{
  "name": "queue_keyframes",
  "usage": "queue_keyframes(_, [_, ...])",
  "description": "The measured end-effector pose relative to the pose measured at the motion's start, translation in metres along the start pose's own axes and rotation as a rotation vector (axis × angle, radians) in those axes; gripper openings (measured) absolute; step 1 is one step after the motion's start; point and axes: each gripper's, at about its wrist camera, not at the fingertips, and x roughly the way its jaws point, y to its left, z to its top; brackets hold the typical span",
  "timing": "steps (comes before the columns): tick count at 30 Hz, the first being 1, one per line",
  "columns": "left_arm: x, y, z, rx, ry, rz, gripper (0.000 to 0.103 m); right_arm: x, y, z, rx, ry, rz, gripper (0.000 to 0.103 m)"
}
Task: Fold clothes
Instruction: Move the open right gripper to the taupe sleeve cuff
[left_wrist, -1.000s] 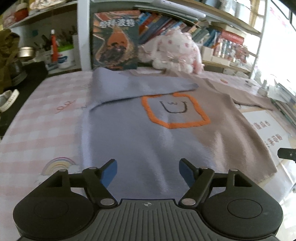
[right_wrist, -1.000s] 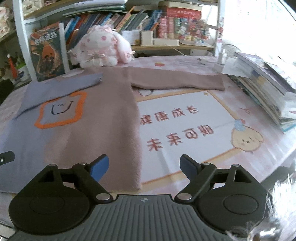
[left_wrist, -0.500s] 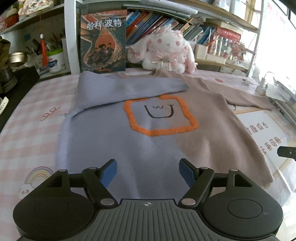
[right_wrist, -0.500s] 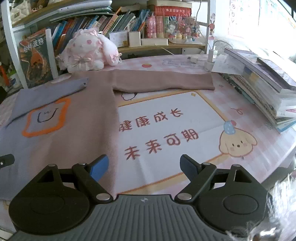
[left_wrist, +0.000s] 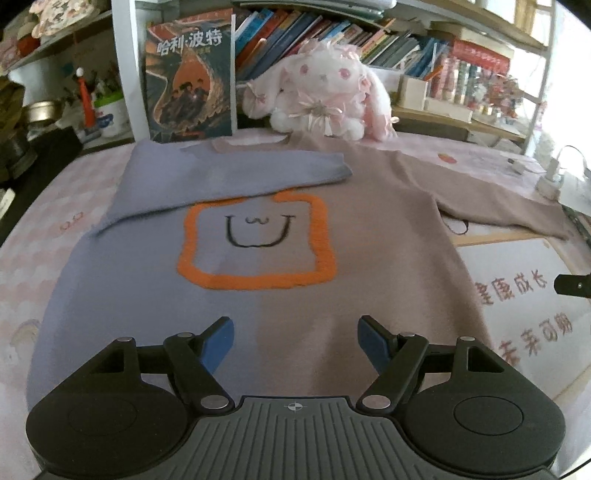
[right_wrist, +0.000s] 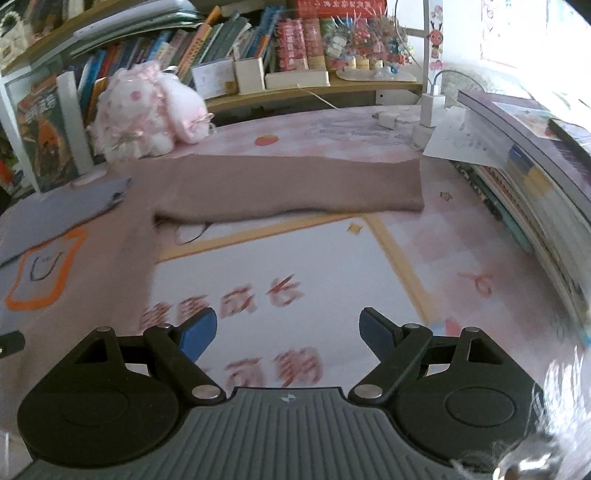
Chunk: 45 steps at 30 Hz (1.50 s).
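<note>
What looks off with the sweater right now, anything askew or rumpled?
Only the asymmetry: the sweater has its blue sleeve folded across the chest, while the brown sleeve lies stretched out flat on the table mat. Nothing is rumpled or damaged.

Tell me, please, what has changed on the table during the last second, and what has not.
Only the views shifted: both hands slid sideways, so the right gripper now hangs over the printed mat, facing the brown sleeve, while the left gripper faces the sweater more centrally. Nothing was gripped or released. Both stay open and empty; the sweater lies as before, blue sleeve folded, plush rabbit unmoved.
</note>
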Motion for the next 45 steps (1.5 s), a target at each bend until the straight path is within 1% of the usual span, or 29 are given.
queue_keyframes(7, [-0.003, -0.033, -0.001, -0.051, 0.015, 0.072, 0.076, 0.034, -0.048, 0.037, 0.0, 0.01, 0.05, 0.083])
queue_keyframes(11, [-0.003, -0.036, -0.003, -0.096, 0.037, 0.114, 0.076, 0.053, -0.063, 0.053, 0.001, 0.024, 0.068, 0.084])
queue_keyframes(15, [-0.003, -0.037, -0.004, -0.142, 0.046, 0.135, 0.076, 0.069, -0.074, 0.065, 0.018, 0.046, 0.082, 0.083])
queue_keyframes(22, [-0.003, -0.047, -0.003, -0.13, 0.056, 0.158, 0.076, 0.087, -0.087, 0.074, 0.039, 0.069, 0.084, 0.083])
queue_keyframes(28, [-0.004, -0.051, -0.003, -0.13, 0.059, 0.173, 0.076, 0.091, -0.092, 0.077, 0.049, 0.057, 0.097, 0.08])
queue_keyframes(33, [-0.006, -0.05, -0.007, -0.147, 0.063, 0.183, 0.076, 0.092, -0.105, 0.08, 0.152, 0.027, 0.15, 0.08])
queue_keyframes(34, [-0.006, -0.05, -0.008, -0.15, 0.068, 0.185, 0.076, 0.092, -0.108, 0.08, 0.173, 0.019, 0.159, 0.078])
queue_keyframes(36, [-0.006, -0.05, -0.009, -0.155, 0.075, 0.188, 0.076, 0.093, -0.111, 0.081, 0.2, 0.002, 0.166, 0.072])
queue_keyframes(38, [-0.007, -0.051, -0.01, -0.156, 0.078, 0.19, 0.076, 0.096, -0.114, 0.082, 0.224, -0.015, 0.171, 0.061])
queue_keyframes(40, [-0.007, -0.052, -0.011, -0.152, 0.079, 0.191, 0.076, 0.1, -0.118, 0.084, 0.26, -0.026, 0.182, 0.056])
queue_keyframes(42, [-0.007, -0.053, -0.011, -0.149, 0.079, 0.191, 0.076, 0.103, -0.124, 0.086, 0.315, -0.033, 0.199, 0.055])
queue_keyframes(44, [-0.008, -0.054, -0.011, -0.144, 0.079, 0.192, 0.076, 0.106, -0.129, 0.088, 0.368, -0.039, 0.193, 0.051])
queue_keyframes(45, [-0.008, -0.054, -0.011, -0.142, 0.077, 0.193, 0.076, 0.107, -0.132, 0.09, 0.391, -0.043, 0.185, 0.051])
